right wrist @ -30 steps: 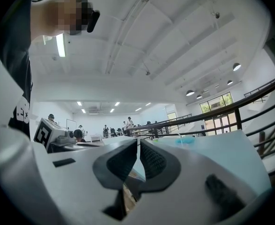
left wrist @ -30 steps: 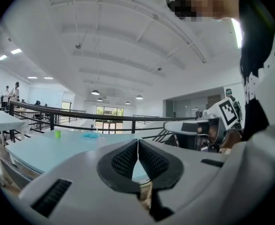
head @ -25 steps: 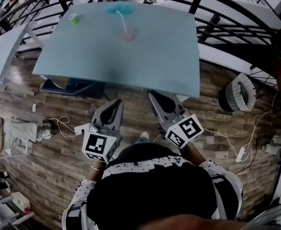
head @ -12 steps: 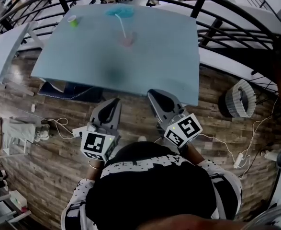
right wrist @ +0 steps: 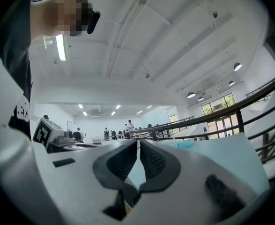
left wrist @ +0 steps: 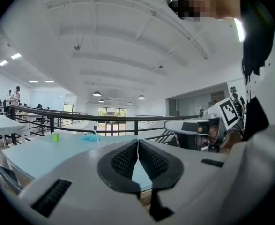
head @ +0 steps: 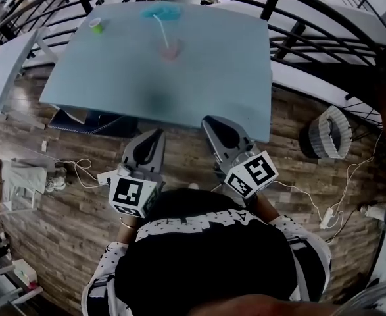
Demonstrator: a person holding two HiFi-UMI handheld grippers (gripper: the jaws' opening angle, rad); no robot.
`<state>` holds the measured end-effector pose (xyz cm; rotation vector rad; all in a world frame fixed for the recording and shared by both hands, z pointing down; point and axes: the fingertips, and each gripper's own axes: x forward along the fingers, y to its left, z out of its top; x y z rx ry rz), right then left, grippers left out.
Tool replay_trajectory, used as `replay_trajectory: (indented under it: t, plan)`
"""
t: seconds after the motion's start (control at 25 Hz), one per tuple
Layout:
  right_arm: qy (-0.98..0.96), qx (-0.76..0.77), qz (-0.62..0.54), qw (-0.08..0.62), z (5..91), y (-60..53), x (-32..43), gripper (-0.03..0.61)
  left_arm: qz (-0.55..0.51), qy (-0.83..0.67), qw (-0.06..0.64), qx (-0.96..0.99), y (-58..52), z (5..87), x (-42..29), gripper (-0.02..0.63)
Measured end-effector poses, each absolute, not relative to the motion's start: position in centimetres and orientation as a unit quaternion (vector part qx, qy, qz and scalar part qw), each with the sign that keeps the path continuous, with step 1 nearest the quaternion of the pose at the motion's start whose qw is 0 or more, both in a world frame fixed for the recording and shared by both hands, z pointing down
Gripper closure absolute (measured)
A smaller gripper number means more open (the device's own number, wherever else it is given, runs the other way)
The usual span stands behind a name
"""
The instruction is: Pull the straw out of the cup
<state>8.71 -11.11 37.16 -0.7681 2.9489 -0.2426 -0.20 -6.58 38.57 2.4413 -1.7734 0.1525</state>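
Observation:
A pinkish cup (head: 169, 50) stands far back on the light blue table (head: 199, 78), with a white straw (head: 160, 30) leaning out of it to the upper left. My left gripper (head: 154, 135) is held low before the table's near edge, shut with nothing in it. My right gripper (head: 214, 125) is beside it, also shut and empty. In the left gripper view the jaws (left wrist: 137, 143) meet at the tips, and the straw (left wrist: 97, 136) shows thin and far off. The right gripper view shows its pads (right wrist: 137, 145) pressed together.
A small green cup (head: 96, 24) sits at the table's far left corner, and a crumpled blue cloth (head: 161, 11) lies behind the pink cup. Black railings curve round the table. A white wicker basket (head: 329, 133) stands on the wooden floor to the right. Cables run across the floor.
The view has crept forward: the table and cup sit slightly higher in the frame, and both grippers are nearer the table's near edge. Both stay shut.

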Motion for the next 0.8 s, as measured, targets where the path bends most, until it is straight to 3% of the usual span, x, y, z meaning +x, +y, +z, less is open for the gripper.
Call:
replay_trajectory:
  t: [0.8]
  plan:
    - [0.952, -0.293, -0.081, 0.038, 37.9, -12.9, 9.2, 0.545, 0.045, -0.552, 0.066, 0.83, -9.3, 39.4, -0.1, 0.598]
